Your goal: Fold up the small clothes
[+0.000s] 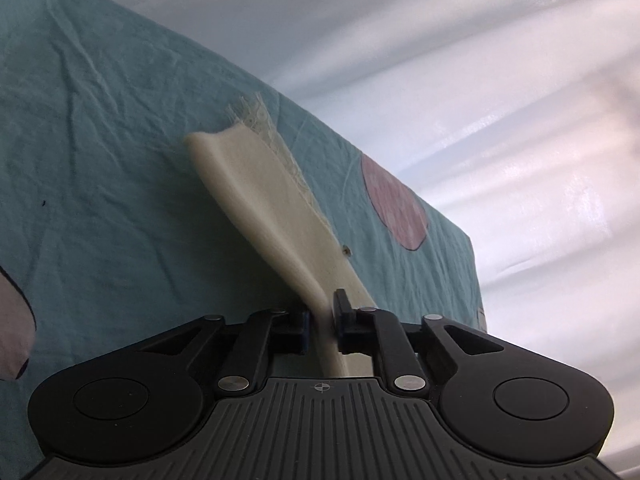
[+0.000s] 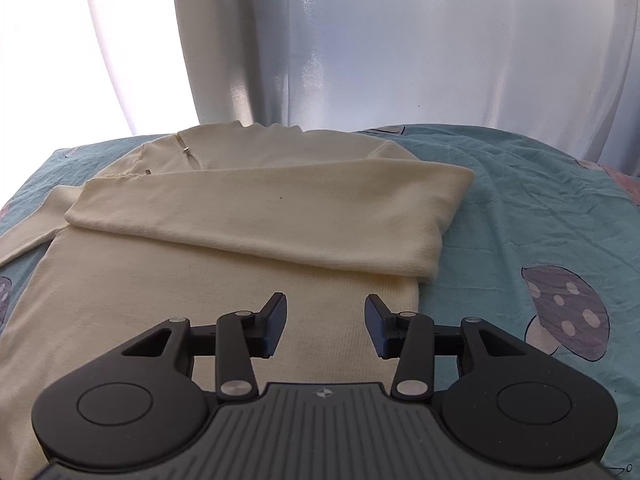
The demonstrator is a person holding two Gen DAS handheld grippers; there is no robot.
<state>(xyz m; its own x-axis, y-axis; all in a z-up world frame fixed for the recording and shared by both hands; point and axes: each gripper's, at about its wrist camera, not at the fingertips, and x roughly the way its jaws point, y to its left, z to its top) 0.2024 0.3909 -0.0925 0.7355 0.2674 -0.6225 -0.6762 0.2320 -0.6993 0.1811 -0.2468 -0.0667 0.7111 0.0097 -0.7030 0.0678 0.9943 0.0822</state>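
Left wrist view: my left gripper (image 1: 323, 320) is clamped on a cream sleeve (image 1: 264, 200), which stretches away over the teal bedsheet (image 1: 100, 140) toward its far edge, frayed end (image 1: 252, 114) farthest out. Right wrist view: my right gripper (image 2: 326, 326) hovers with jaws apart above the cream sweater (image 2: 224, 264), which lies flat mid-sheet with one sleeve (image 2: 272, 208) folded across its chest.

The right gripper (image 2: 326, 322) hovers low over the cream sweater (image 2: 160, 288), jaws spread wide with nothing between them. One sleeve (image 2: 260, 216) lies folded straight across the chest. Underneath sits a teal mushroom-print sheet (image 2: 520, 208), and a white curtain (image 2: 400, 40) hangs behind.
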